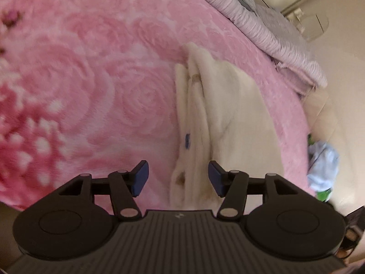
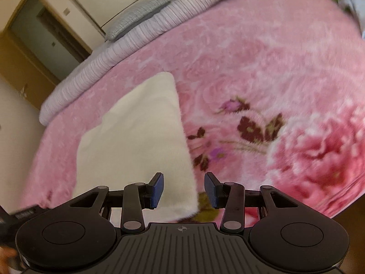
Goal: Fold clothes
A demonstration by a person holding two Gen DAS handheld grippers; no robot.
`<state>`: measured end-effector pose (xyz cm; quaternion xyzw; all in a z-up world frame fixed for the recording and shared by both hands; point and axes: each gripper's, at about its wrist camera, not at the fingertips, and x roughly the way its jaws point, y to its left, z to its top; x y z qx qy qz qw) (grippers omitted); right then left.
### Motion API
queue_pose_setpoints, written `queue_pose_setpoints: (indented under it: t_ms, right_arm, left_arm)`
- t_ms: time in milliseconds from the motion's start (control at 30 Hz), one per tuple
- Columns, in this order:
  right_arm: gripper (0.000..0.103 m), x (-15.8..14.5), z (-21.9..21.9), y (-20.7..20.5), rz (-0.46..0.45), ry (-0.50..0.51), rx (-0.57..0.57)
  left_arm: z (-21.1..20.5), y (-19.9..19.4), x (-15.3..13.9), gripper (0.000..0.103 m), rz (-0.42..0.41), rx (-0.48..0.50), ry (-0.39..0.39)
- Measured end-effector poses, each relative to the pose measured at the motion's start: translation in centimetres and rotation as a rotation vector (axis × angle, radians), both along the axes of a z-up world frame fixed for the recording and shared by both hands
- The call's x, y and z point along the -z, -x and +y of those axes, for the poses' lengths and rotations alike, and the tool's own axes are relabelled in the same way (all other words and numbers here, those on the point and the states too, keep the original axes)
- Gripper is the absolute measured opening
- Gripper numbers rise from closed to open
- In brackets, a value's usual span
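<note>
A cream fuzzy garment (image 1: 223,118) lies folded into a long rectangle on the pink floral blanket (image 1: 91,80). Its layered edge with a small blue tag faces left in the left wrist view. My left gripper (image 1: 178,178) is open and empty, its jaws standing either side of the garment's near end, above it. In the right wrist view the same garment (image 2: 136,141) shows as a smooth folded slab. My right gripper (image 2: 184,190) is open and empty over the garment's near right corner.
A striped lilac quilt (image 2: 127,43) and a grey pillow (image 2: 136,18) lie along the bed's far edge. A light blue cloth heap (image 1: 324,166) sits off the bed's side. A doorway (image 2: 41,38) and wardrobe stand beyond.
</note>
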<state>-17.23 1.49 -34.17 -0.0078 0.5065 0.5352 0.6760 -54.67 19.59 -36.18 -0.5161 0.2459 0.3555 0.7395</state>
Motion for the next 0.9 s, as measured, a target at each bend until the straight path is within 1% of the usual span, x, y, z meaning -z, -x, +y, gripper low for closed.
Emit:
queue_pose_setpoints:
  t_ms: [67,133,167,200,300,367,467,567,667,900]
  right_arm:
    - [0.044,0.9,0.6,-0.9,0.077,-0.003,0.018]
    - [0.052,1.7,1.2,-1.4,0.136,-0.004,0.037]
    - [0.058,1.9,1.4,-1.5,0.149,-0.008,0.040]
    - [0.060,2.2,1.6,-1.7,0.162,-0.013,0.043]
    - [0.062,2.5,2.2,-2.0,0.182,-0.025,0.050]
    - [0.063,2.6,2.6,-2.3,0.190,-0.031,0.050]
    - [0.064,2.8,3.2,-2.8,0.201,-0.049,0.045]
    - [0.064,2.8,3.9,-3.1,0.199,-0.054,0.044]
    - [0.065,3.0,4.6,-3.4,0.200,-0.055,0.041]
    - [0.066,4.1,6.0,-4.1,0.259,-0.066,0.042]
  left_arm:
    - [0.7,-0.1,0.8,0.054,-0.030,-0.020,0.018]
    - [1.4,-0.1,1.5,0.054,-0.072,-0.040,0.040]
    - [1.7,0.0,1.8,0.054,-0.102,-0.055,0.058]
    - [2.0,0.2,2.1,0.054,-0.122,-0.070,0.075]
    - [2.8,0.9,2.7,0.056,-0.194,-0.121,0.115]
    - [3.1,1.3,2.7,0.056,-0.243,-0.137,0.117]
    - [3.5,1.0,2.7,0.059,-0.256,-0.121,0.108]
    - [4.2,0.2,3.1,0.060,-0.272,-0.094,0.106]
    - [4.7,-0.3,3.5,0.060,-0.302,-0.087,0.117]
    - [6.2,-1.4,4.7,0.060,-0.340,-0.070,0.147]
